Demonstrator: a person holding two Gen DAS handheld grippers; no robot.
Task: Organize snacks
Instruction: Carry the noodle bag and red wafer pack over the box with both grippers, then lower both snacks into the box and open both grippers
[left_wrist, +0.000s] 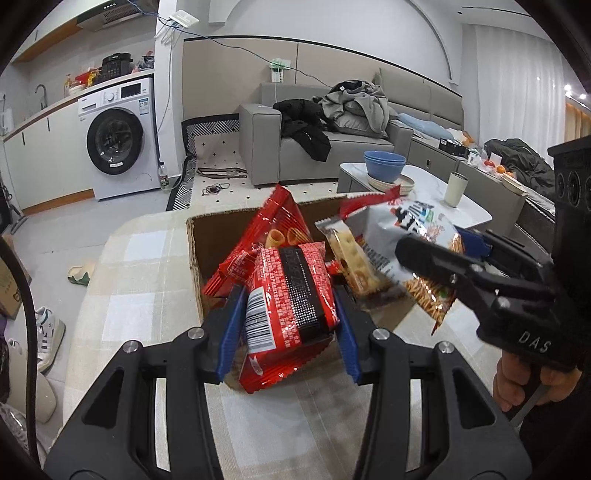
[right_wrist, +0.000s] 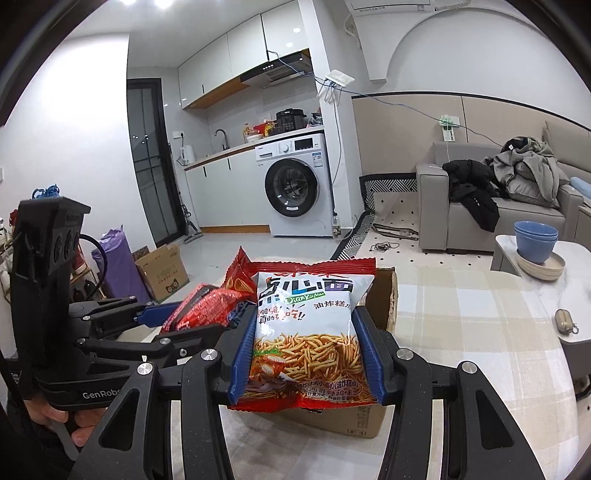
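**Ann:** Snacks in both grippers! The left gripper (left_wrist: 286, 310) is clamped on a red snack packet (left_wrist: 291, 295), blue pads pinching its sides, and the right gripper (right_wrist: 304, 350) grips the white noodle-snack bag (right_wrist: 306, 332) the same way — both held over the near side of the cardboard box (left_wrist: 207, 236) on the checked tablecloth (left_wrist: 147, 277).

**Ben:** So we're at the carry-and-place step, I'd say. Jaws on each only part-way apart, as wide as the packets they squeeze.

**Ann:** Inside the box stands another red bag (left_wrist: 273, 225) and a clear cracker pack (left_wrist: 351, 258) — whether that pack rests in the box or leans on the noodle bag, I can't quite tell.

**Ben:** Next move calls for lowering each packet into free space, then releasing, without crushing the upright ones.
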